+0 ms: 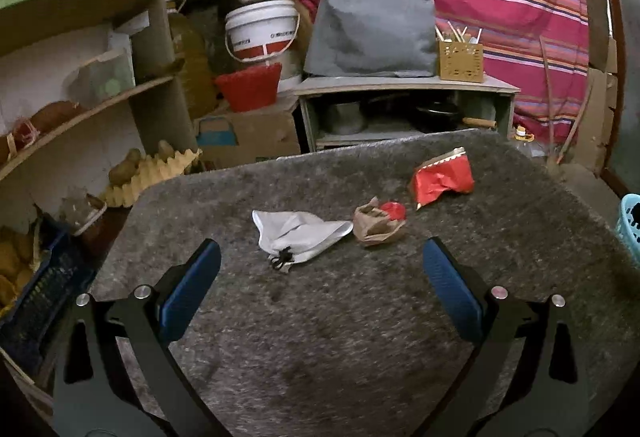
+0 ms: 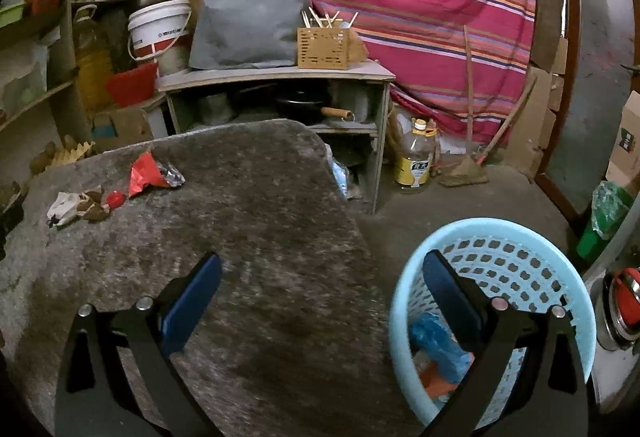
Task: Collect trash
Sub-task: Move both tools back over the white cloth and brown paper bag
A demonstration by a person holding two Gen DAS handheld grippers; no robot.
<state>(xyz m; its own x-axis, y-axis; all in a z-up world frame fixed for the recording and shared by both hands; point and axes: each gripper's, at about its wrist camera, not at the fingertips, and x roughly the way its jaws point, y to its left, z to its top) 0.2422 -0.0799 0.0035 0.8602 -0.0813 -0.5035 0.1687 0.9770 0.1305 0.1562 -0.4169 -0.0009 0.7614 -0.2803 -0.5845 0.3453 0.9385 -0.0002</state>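
Observation:
On the grey fuzzy table (image 1: 320, 337) lie a white pouch with a black drawstring (image 1: 296, 235), a crumpled brown paper wad with a red cap (image 1: 378, 223) and a red foil wrapper (image 1: 442, 181). My left gripper (image 1: 322, 257) stands open just short of the white pouch, with nothing between its blue pads. My right gripper (image 2: 322, 269) is open and empty over the table's right edge, its right finger above the light blue basket (image 2: 516, 241). Blue and orange trash (image 2: 434, 349) lies in the basket. The red wrapper (image 2: 148, 175) and the brown wad (image 2: 94, 203) sit far left of the right gripper.
Shelves with baskets and potatoes (image 1: 80, 109) flank the table's left. Behind it stands a low cabinet (image 2: 276, 77) with a grey cover, a utensil box (image 2: 324, 47) and pans. An oil bottle (image 2: 416, 157) and a green bag (image 2: 606, 213) stand on the floor at right.

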